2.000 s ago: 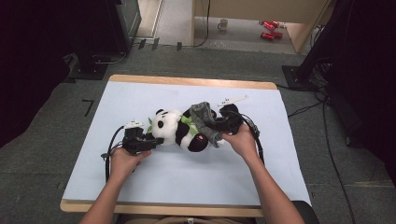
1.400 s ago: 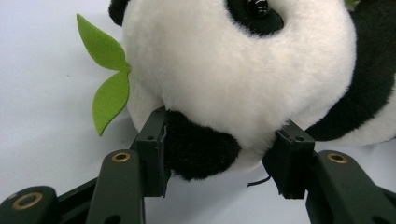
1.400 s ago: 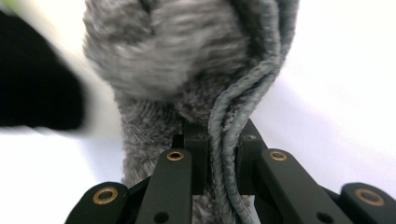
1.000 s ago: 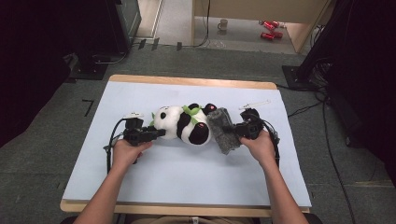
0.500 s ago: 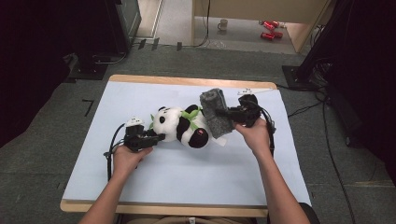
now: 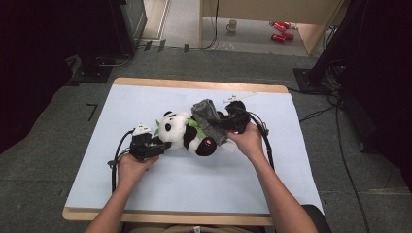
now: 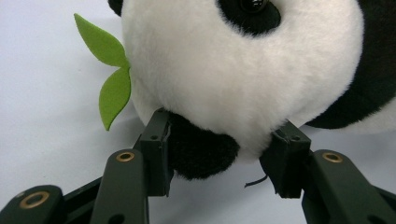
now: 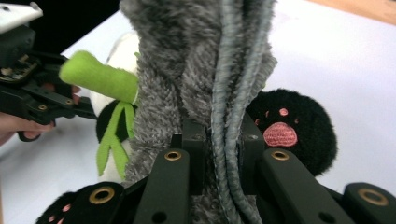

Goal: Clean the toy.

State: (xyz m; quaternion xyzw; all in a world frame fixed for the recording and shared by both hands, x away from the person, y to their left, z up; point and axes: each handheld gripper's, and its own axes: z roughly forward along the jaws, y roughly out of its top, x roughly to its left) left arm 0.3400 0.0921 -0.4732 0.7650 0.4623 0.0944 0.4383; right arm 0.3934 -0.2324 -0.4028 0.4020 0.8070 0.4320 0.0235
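A lab-like recording room: paper-covered table [image 6: 145, 102], grey carpet [image 6: 63, 131], floor cables [image 6: 340, 145], dark equipment stands [image 6: 104, 63].

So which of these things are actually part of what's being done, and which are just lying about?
In use:
- plush panda, its head between the left gripper's jaws
- grey knitted cloth, clamped in the right gripper

Lying about:
- mug on the floor
- two red cans on the floor

My left gripper [image 6: 158, 145] lies low by my left hand [image 6: 131, 165], jaws just closing and pressing. My right gripper [image 6: 224, 127] is clamped tight, forearm angled inward.
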